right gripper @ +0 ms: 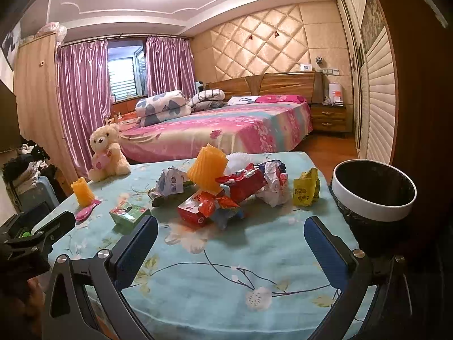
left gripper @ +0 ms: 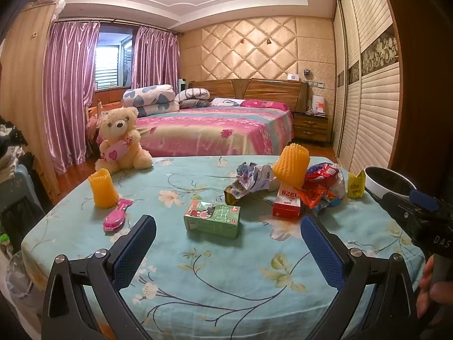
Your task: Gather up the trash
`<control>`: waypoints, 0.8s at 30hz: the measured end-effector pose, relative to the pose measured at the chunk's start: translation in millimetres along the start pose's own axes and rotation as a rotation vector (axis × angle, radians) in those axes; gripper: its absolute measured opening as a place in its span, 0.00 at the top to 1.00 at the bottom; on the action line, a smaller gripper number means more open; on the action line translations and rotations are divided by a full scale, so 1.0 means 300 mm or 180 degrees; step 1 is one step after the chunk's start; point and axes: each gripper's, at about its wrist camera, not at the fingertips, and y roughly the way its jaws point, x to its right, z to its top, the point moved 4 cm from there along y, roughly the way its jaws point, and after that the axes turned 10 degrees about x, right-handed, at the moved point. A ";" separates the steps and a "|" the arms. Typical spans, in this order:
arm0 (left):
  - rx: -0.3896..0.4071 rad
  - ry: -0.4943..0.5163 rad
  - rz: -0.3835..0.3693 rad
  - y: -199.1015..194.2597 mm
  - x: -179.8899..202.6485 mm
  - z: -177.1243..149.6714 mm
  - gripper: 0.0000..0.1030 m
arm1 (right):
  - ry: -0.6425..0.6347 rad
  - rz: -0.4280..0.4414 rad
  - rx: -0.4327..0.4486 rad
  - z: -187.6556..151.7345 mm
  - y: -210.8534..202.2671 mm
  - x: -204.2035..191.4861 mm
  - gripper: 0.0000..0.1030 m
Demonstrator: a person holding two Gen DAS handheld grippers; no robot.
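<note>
Trash lies on a table with a light blue flowered cloth [left gripper: 226,283]. A green carton [left gripper: 212,218] [right gripper: 128,216] lies nearest. Behind it are a red box [left gripper: 287,204] [right gripper: 192,212], red wrappers [left gripper: 320,181] [right gripper: 246,184], crumpled paper [left gripper: 254,177] [right gripper: 170,182], orange foam nets [left gripper: 291,167] [left gripper: 102,188] [right gripper: 208,168] and a yellow bag [left gripper: 355,184] [right gripper: 305,188]. A black bin with a white rim [right gripper: 373,195] [left gripper: 388,182] stands at the table's right edge. My left gripper [left gripper: 228,226] is open and empty, short of the carton. My right gripper [right gripper: 230,228] is open and empty, short of the red box.
A teddy bear [left gripper: 121,141] [right gripper: 106,151] and a pink hairbrush [left gripper: 114,216] [right gripper: 86,211] are on the table's left side. A bed [left gripper: 215,127] stands beyond the table. Wardrobe doors [left gripper: 368,85] run along the right. Piled clothes [right gripper: 25,164] lie at the left.
</note>
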 end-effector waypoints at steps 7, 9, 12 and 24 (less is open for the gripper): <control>-0.0016 -0.0013 0.0001 0.002 -0.002 0.002 0.01 | 0.0003 0.0008 -0.0006 0.000 0.000 -0.004 0.00; -0.0025 -0.0019 -0.0001 0.004 -0.002 0.000 0.01 | 0.0008 0.0015 -0.0008 -0.001 0.000 -0.003 0.00; -0.0027 -0.0019 0.0000 0.004 -0.003 -0.001 0.01 | 0.0018 0.0021 -0.0029 -0.003 0.004 -0.008 0.00; -0.0028 -0.0017 0.0002 0.006 -0.003 -0.003 0.01 | 0.0033 0.0030 -0.0039 -0.007 0.004 -0.006 0.00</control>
